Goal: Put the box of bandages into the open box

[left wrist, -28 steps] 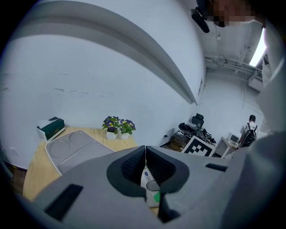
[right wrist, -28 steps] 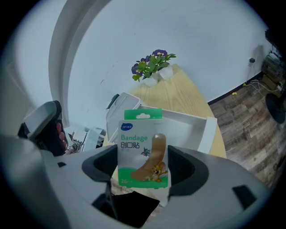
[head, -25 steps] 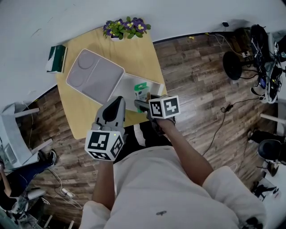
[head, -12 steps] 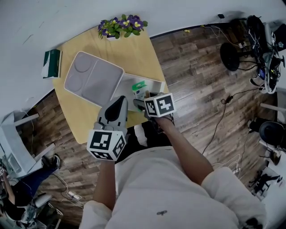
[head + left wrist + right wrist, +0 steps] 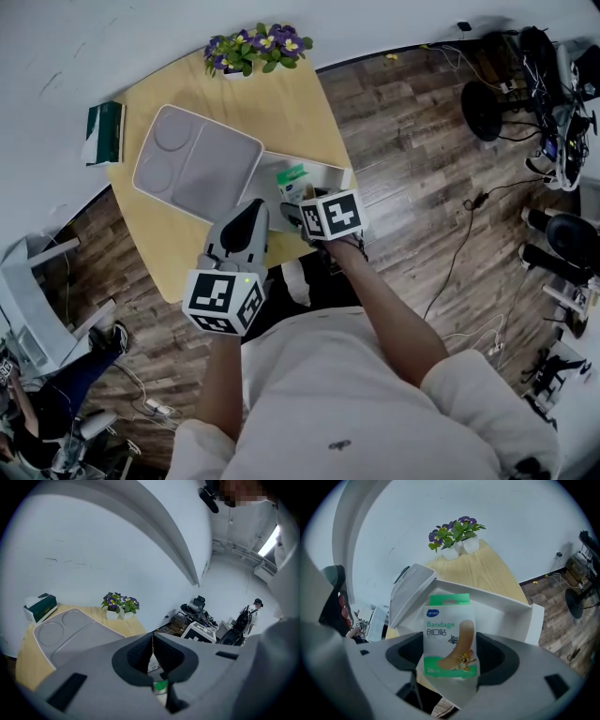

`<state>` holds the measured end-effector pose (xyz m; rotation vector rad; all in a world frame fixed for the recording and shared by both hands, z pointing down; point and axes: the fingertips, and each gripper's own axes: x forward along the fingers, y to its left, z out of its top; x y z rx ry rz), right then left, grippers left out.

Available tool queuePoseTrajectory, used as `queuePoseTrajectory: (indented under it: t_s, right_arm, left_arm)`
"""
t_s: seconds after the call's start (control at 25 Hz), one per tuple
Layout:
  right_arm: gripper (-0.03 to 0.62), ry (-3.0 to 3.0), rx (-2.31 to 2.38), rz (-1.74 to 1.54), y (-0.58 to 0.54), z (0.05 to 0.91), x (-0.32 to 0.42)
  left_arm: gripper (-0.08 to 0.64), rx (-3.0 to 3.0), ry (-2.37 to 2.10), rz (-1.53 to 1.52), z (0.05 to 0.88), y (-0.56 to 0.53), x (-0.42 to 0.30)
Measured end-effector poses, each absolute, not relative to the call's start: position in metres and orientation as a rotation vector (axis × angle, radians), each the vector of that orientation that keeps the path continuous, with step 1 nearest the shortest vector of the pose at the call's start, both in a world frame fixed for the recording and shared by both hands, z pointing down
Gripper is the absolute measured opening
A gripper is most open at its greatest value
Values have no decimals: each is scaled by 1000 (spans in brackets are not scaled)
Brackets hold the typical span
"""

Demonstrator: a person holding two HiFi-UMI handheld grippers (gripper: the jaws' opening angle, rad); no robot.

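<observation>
The bandage box (image 5: 450, 641) is white and green with a printed plaster on it. My right gripper (image 5: 451, 656) is shut on its lower part and holds it upright over the near side of the open white box (image 5: 487, 604). From the head view, the bandage box (image 5: 293, 182) hangs just above the open box (image 5: 323, 172) at the table's near right corner, in the right gripper (image 5: 298, 202). The box's lid (image 5: 197, 164) lies flat to the left. My left gripper (image 5: 251, 214) hovers beside it at the table's near edge, jaws shut with nothing between them.
A pot of purple flowers (image 5: 255, 52) stands at the far edge of the yellow table (image 5: 281, 108). A green tissue box (image 5: 103, 133) sits at the far left corner. Wood floor, cables and office chairs (image 5: 487, 112) lie to the right.
The right gripper with the bandage box has edged slightly forward over the open box. The left gripper has stayed about where it was.
</observation>
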<state>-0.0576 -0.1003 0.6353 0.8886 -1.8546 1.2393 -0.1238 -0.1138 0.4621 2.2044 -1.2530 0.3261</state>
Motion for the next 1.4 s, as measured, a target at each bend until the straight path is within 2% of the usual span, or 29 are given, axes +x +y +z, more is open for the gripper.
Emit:
queuePoseTrajectory:
  t_s: [1.4]
  right_arm:
    - [357, -1796, 859, 1143, -115, 658, -82]
  left_arm:
    - [6, 2172, -1266, 321, 472, -122, -139]
